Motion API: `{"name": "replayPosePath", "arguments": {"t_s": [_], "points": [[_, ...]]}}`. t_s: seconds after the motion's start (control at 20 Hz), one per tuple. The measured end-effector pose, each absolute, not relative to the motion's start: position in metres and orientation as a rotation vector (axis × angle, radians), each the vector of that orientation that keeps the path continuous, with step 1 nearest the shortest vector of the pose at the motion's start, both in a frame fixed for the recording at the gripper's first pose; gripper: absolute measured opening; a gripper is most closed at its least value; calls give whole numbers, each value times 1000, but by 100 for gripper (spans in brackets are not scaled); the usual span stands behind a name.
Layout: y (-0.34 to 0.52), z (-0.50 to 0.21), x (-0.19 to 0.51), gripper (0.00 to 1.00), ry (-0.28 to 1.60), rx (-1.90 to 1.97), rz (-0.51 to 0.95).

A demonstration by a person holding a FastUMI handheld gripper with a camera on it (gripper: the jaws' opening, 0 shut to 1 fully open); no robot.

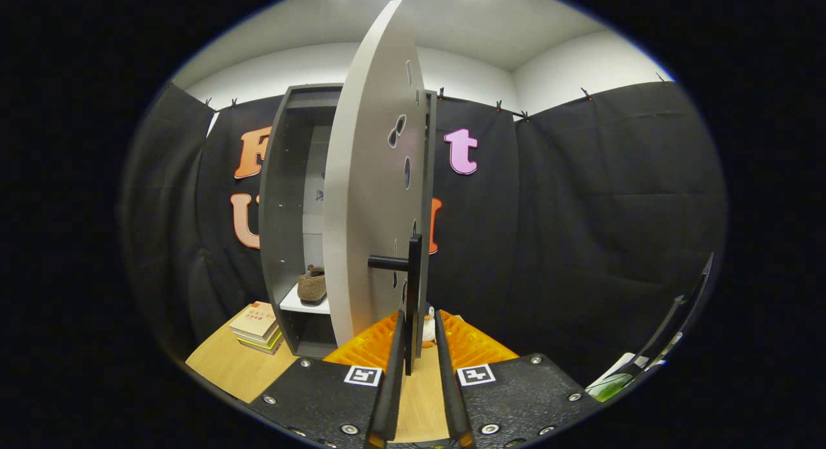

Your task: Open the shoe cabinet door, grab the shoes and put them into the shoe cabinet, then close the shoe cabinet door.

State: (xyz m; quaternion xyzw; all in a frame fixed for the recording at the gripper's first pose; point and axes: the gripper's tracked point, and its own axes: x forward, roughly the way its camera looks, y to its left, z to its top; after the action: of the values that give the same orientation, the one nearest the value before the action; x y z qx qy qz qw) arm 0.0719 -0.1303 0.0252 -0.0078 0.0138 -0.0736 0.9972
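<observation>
one shoe [312,286] already on the cabinet [284,197] shelf, so closing looks next. gripper [419,346] narrowed around the door [368,197] handle [413,288], bar between the fingers, likely for swinging the door; firm clamping hard to tell. door half open, edge-on. books [257,326] on the worktop [226,365] beside.

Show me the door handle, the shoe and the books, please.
Door handle [413,294]: gripper view, its upright bar, between the fingers.
Shoe [312,286]: gripper view, its side, on the cabinet shelf.
Books [257,327]: gripper view, the top cover.
</observation>
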Motion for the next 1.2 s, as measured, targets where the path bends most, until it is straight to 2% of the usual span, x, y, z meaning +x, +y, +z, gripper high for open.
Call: {"name": "replayPosePath", "arguments": {"t_s": [0.35,0.65,1.2], "points": [[-160,22,63,28,16,37,-194],[-179,19,51,22,22,12,-247],[-209,9,27,22,80,-58,-369]]}}
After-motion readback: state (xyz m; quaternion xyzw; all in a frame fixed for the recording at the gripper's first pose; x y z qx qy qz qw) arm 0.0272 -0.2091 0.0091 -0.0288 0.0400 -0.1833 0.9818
